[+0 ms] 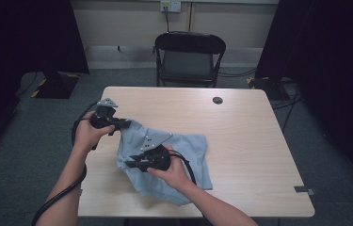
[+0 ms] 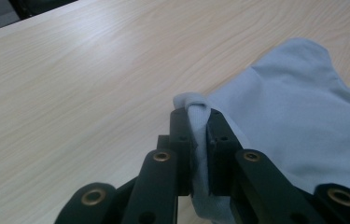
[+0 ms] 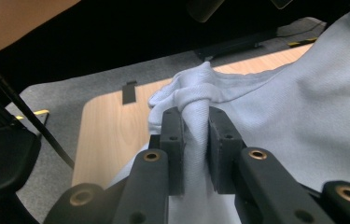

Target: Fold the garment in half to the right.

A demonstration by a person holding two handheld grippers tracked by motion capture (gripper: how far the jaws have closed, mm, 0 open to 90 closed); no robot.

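Note:
A light blue cloth (image 1: 183, 155) lies rumpled on the wooden table (image 1: 240, 141), left of its middle. My left gripper (image 1: 126, 123) is shut on the cloth's upper left edge; in the left gripper view a fold of the cloth (image 2: 303, 107) is pinched between the jaws of that gripper (image 2: 197, 114). My right gripper (image 1: 129, 164) points left over the cloth's left side and is shut on a bunched part of it. In the right gripper view the cloth (image 3: 294, 102) rises twisted from between the jaws of the right gripper (image 3: 195, 114).
A black folding chair (image 1: 189, 56) stands behind the table's far edge. A round cable hole (image 1: 217, 100) sits near the far edge. Dark curtains and stands flank the room. The table's right half is bare wood. A strip of tape (image 1: 304, 189) marks the right front corner.

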